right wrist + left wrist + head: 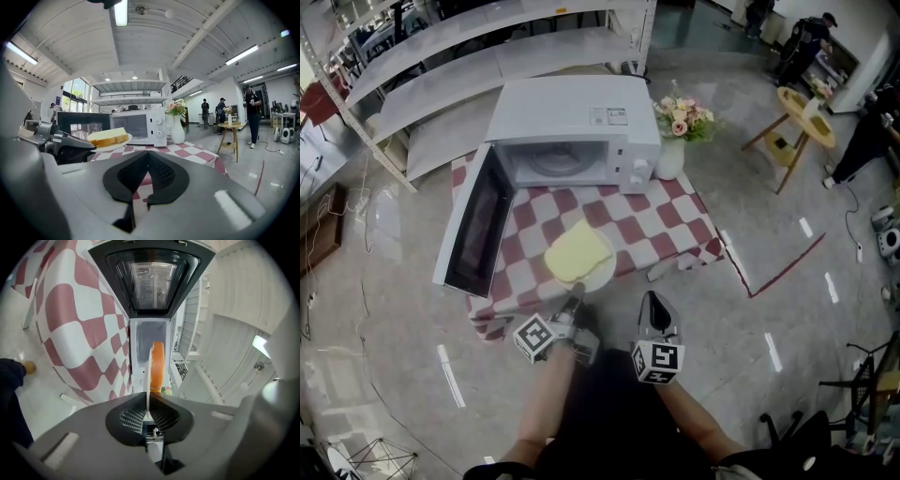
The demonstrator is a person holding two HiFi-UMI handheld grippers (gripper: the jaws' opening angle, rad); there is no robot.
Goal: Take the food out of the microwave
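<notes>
Bread (577,251): thick squarish slice | round white plate (603,275): pinched by left hand-held gripper (575,296) | right hand-held gripper (652,302): closed

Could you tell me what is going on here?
A person is taking food out of the microwave, whose door stands open. The left claw is shut on the rim of a plate carrying a slice of bread, held over the checked table near its front edge. The right claw is shut and empty beside it.
</notes>
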